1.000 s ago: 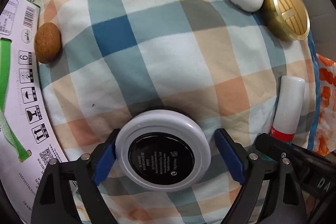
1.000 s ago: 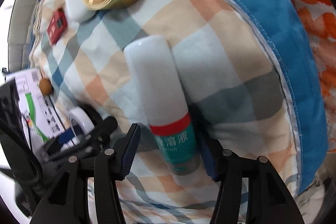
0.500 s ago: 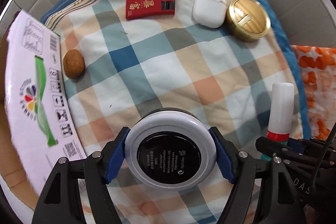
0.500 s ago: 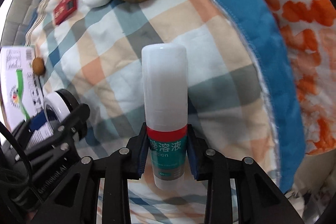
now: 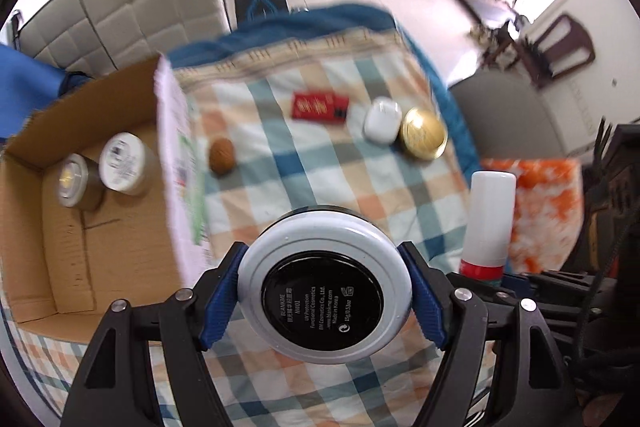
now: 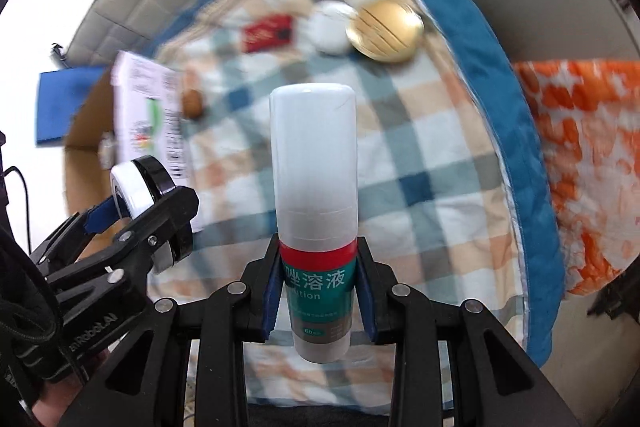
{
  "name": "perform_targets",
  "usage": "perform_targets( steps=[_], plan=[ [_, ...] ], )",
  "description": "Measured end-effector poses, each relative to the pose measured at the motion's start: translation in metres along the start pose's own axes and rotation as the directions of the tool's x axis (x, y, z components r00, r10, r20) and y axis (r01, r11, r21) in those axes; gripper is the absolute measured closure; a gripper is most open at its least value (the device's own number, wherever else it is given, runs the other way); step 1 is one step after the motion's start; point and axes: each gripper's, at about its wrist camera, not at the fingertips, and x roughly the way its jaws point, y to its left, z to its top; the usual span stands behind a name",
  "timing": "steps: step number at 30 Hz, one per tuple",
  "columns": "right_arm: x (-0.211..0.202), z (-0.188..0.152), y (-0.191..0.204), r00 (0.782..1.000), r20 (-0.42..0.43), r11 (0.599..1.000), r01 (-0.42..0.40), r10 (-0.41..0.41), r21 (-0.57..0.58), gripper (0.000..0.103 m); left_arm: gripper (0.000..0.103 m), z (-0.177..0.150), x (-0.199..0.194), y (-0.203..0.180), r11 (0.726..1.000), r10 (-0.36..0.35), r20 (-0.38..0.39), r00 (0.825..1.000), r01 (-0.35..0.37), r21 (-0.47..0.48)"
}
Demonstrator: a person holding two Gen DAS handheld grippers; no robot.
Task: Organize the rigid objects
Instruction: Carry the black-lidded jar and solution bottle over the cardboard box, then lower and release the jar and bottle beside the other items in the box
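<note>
My left gripper (image 5: 324,291) is shut on a round white compact with a black base (image 5: 325,293) and holds it above the checked cloth (image 5: 320,155). My right gripper (image 6: 318,287) is shut on a white spray bottle with a red band and teal label (image 6: 313,163), lifted clear of the cloth. The bottle also shows in the left wrist view (image 5: 489,211), and the compact in the right wrist view (image 6: 132,187). An open cardboard box (image 5: 52,243) at the left holds two round jars (image 5: 100,171).
On the cloth lie a brown walnut (image 5: 221,155), a red flat box (image 5: 319,107), a white earbud case (image 5: 382,119) and a gold round tin (image 5: 423,133). An orange patterned cloth (image 5: 540,203) lies at the right. A grey sofa (image 5: 132,7) stands behind the box.
Both grippers have risen well above the cloth with their objects. The right gripper closed on the bottle and lifted it. The box interior and the room have come into view.
</note>
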Motion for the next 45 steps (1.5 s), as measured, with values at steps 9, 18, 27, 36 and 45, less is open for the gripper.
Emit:
perform_targets(
  steps=[9, 18, 27, 36, 45],
  plan=[
    [-0.03, 0.008, 0.111, 0.995, 0.049, 0.985, -0.083, 0.091, -0.149, 0.069, 0.03, 0.018, -0.083, 0.09, 0.997, 0.038, 0.12, 0.992, -0.03, -0.066],
    [0.023, 0.019, 0.241, 0.999, -0.006, 0.96, -0.04, 0.039, -0.277, 0.069, 0.03, 0.018, -0.095, 0.219, 0.976, 0.144, 0.091, 0.985, -0.126, -0.176],
    [0.12, 0.057, 0.315, 0.966, -0.008, 0.921, 0.245, -0.259, -0.302, 0.069, 0.03, 0.032, -0.033, 0.303, 0.96, 0.184, -0.033, 0.982, -0.187, -0.207],
    [0.182, 0.083, 0.317, 0.893, -0.02, 0.873, 0.435, -0.45, -0.22, 0.068, 0.03, 0.028, 0.034, 0.351, 0.949, 0.224, -0.175, 0.959, -0.255, -0.183],
    [0.208, 0.092, 0.323, 0.862, -0.028, 0.839, 0.484, -0.506, -0.251, 0.068, 0.029, 0.033, 0.062, 0.354, 0.955, 0.232, -0.213, 0.949, -0.264, -0.136]
  ],
)
